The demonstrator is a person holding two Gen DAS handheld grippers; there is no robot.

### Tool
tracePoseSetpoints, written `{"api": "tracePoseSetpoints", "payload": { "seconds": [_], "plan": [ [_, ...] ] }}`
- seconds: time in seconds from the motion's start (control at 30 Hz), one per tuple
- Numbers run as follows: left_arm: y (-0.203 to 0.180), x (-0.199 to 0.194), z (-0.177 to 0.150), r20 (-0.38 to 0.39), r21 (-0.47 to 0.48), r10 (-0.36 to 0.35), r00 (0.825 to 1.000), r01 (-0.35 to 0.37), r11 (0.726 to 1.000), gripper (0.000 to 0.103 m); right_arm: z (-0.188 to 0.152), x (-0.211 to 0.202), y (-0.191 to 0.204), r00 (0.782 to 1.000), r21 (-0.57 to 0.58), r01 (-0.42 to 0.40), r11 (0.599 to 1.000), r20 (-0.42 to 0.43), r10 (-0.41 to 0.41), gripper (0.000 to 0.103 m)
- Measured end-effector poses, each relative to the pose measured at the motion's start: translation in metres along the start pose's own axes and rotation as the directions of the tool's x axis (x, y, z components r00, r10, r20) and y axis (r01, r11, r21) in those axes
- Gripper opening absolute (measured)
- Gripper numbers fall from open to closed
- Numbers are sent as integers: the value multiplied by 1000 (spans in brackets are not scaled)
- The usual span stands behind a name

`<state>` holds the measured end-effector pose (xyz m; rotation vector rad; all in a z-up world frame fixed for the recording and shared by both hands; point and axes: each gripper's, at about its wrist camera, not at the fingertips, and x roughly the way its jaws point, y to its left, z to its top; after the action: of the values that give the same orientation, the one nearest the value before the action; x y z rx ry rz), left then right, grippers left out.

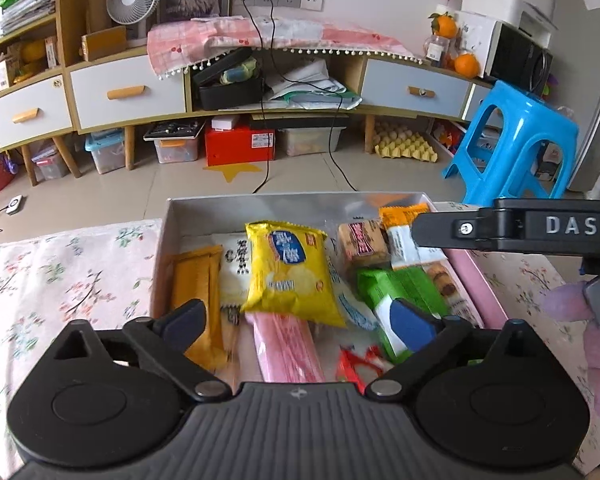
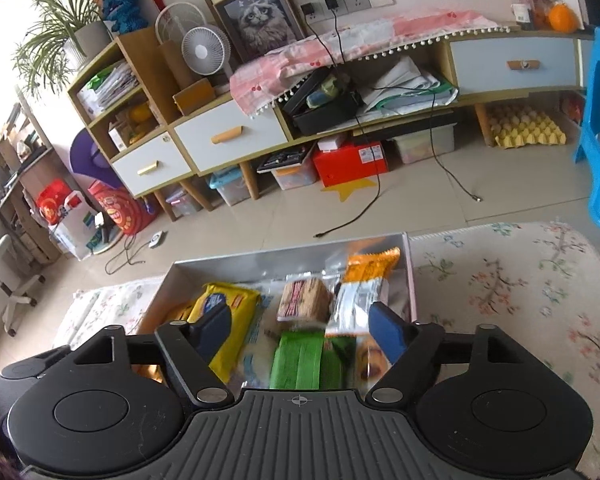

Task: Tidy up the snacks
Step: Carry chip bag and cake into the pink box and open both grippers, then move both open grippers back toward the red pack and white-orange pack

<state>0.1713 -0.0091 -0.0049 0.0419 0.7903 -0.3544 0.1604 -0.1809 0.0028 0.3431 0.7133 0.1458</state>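
A silver-lined box (image 1: pixel 260 204) with a pink outer wall sits on a floral tablecloth and holds several snack packs. In the left wrist view I see a yellow chip bag (image 1: pixel 292 272), an orange-brown bar (image 1: pixel 198 288), a pink pack (image 1: pixel 288 348), a green pack (image 1: pixel 392 288) and a biscuit pack (image 1: pixel 362 240). My left gripper (image 1: pixel 300 320) is open and empty above the box's near half. My right gripper (image 2: pixel 300 324) is open and empty over the green pack (image 2: pixel 300 360); its body (image 1: pixel 520 232) reaches in from the right.
The box (image 2: pixel 260 264) lies near the table's far edge. Beyond are tiled floor, a low cabinet (image 1: pixel 132 92) with drawers, cables, storage bins and a blue plastic stool (image 1: pixel 516 144) at right. The floral cloth (image 1: pixel 60 280) extends left and right of the box.
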Motion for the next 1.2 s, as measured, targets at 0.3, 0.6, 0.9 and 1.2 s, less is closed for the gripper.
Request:
{"api": "tracePoseSetpoints", "payload": {
  "seconds": [0.3,0.6,0.9,1.2],
  "plan": [
    [-5,-30,-18,-27,4,38,999,-38,999,102,-20,-45,16,1000,-17,29,999,3,-29,88],
    [-1,-54,-37,-50,16,82,995,-82,997,103,-52,-68,30,997,-31,71,997,-27,-72,89],
    [9,-63,-57,-45,41,151,988,-149,988,103,-84,-72,33,994,-30,89,996,-57,-91,89],
    [36,-50,-67,-137,-194,126,982,-152,969,99,-93,-62,35,988,-41,119,992,-98,-122,89]
  ]
}}
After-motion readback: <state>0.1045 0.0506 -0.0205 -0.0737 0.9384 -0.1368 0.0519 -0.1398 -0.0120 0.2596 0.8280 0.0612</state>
